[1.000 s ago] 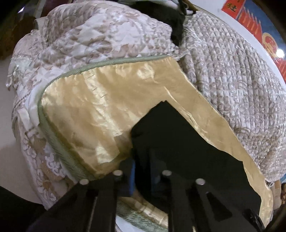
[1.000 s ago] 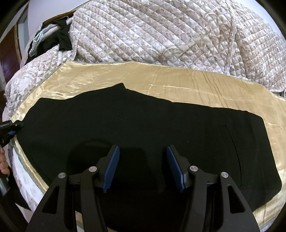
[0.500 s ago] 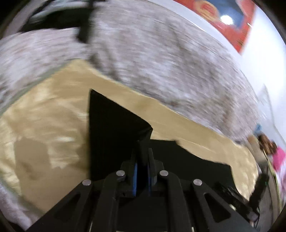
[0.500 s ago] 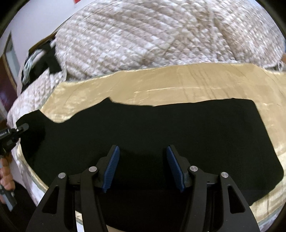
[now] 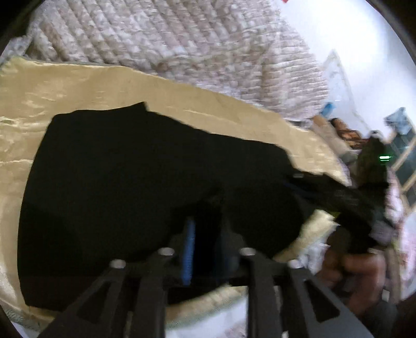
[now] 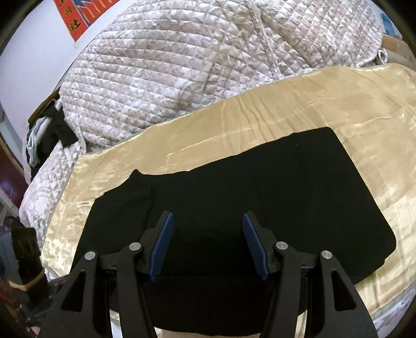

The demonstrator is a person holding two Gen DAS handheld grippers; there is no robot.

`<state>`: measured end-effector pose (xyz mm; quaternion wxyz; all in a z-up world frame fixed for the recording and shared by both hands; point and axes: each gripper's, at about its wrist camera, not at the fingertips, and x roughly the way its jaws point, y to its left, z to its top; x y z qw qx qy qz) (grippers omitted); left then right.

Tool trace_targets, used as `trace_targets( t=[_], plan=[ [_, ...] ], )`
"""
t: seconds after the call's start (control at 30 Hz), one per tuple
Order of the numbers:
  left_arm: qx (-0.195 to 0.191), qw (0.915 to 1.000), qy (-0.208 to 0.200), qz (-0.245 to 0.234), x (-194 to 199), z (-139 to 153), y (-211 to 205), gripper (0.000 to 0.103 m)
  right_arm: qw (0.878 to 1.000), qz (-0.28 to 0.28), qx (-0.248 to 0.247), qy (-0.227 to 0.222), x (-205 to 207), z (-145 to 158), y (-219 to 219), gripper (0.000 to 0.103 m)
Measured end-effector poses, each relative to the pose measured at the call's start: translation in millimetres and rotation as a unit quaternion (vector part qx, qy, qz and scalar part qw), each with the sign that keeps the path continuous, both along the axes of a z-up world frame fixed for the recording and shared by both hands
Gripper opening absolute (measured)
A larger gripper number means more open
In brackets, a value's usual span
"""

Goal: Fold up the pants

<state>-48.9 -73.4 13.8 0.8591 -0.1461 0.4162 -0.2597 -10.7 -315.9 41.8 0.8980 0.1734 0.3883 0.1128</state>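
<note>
Black pants (image 6: 260,197) lie on a gold satin sheet (image 6: 286,114), doubled over into a shorter shape. In the left wrist view the pants (image 5: 117,176) fill the middle. My left gripper (image 5: 205,244) has its jaws a narrow gap apart with black cloth between them; the view is blurred. My right gripper (image 6: 208,234) is open and empty, just above the near part of the pants. The right gripper's body and the hand holding it show at the right of the left wrist view (image 5: 364,208).
A quilted beige-and-white bedspread (image 6: 195,65) is heaped behind the sheet. A pile of dark and pale clothes (image 6: 49,135) sits at the far left. A red poster (image 6: 78,18) hangs on the wall. The bed's front edge runs just below the pants.
My left gripper has swung the pants' leg end from the left over onto the rest, so the pants now lie doubled. The right gripper stayed open and shifted left.
</note>
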Motion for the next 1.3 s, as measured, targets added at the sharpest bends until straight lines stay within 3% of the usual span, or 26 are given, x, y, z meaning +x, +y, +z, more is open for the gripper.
trace_targets(
  t=[0.03, 0.13, 0.23, 0.37, 0.5, 0.67, 0.77, 0.83, 0.87, 0.97, 1.17, 1.3],
  plan=[
    [-0.009, 0.9999, -0.007, -0.011, -6, 5, 4, 0.043, 1.0, 0.007, 0.008, 0.0, 1, 0, 1, 0.056],
    [-0.008, 0.9986, -0.049, -0.019, -17, 26, 18, 0.045, 0.999, 0.038, 0.02, -0.005, 1, 0, 13, 0.056],
    [0.013, 0.9974, -0.065, 0.028, 0, 37, 44, 0.048, 0.996, 0.079, 0.027, -0.011, 0, 0, 30, 0.056],
    [0.075, 0.9896, -0.057, 0.109, 28, 32, 80, 0.047, 0.991, 0.127, 0.044, 0.009, 6, -9, 52, 0.056],
    [0.07, 0.9844, -0.041, 0.156, 39, 18, 106, 0.047, 0.985, 0.163, 0.05, 0.039, 23, -25, 75, 0.055],
    [0.074, 0.9846, -0.023, 0.156, 40, 1, 108, 0.047, 0.984, 0.164, 0.061, 0.043, 43, -31, 87, 0.054],
    [0.076, 0.9847, -0.023, 0.155, 40, 0, 107, 0.047, 0.985, 0.154, 0.063, 0.045, 50, -32, 90, 0.049],
    [0.077, 0.9844, -0.024, 0.156, 40, 1, 107, 0.048, 0.984, 0.155, 0.067, 0.049, 52, -33, 93, 0.036],
    [0.078, 0.9841, -0.025, 0.157, 42, 2, 107, 0.048, 0.983, 0.158, 0.073, 0.055, 53, -35, 94, 0.021],
    [0.078, 0.9836, -0.028, 0.16, 42, 2, 107, 0.048, 0.982, 0.156, 0.087, 0.063, 54, -37, 92, 0.004],
    [0.081, 0.9831, -0.027, 0.162, 41, 1, 110, 0.047, 0.987, 0.122, 0.104, 0.031, 36, -21, 70, 0.002],
    [0.081, 0.9846, -0.022, 0.154, 43, -1, 106, 0.048, 0.988, 0.095, 0.107, 0.064, 35, -38, 52, 0.002]
  ],
)
